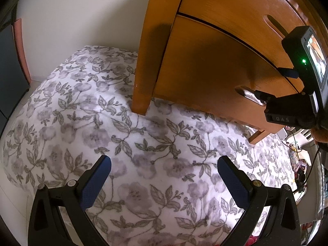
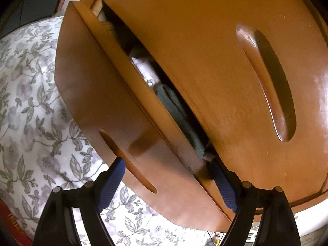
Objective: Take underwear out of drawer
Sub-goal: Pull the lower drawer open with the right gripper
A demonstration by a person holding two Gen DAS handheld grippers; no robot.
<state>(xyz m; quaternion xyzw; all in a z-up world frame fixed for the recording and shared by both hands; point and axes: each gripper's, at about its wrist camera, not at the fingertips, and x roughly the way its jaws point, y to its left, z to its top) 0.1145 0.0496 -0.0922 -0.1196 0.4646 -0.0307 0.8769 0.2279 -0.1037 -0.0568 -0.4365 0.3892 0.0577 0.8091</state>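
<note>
The right gripper (image 2: 166, 176) pinches the front panel of the part-open drawer (image 2: 98, 110), folded underwear (image 2: 178, 114) visible inside. Only the left wrist view shows the left gripper (image 1: 164, 176), fingers spread over a floral bedspread (image 1: 143, 135).

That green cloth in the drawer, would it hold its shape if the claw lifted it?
Probably not. The green cloth lies folded and creased in the drawer, so it likely droops. It looks light. Its woven surface should grip, though it may snag in the narrow gap.
</note>
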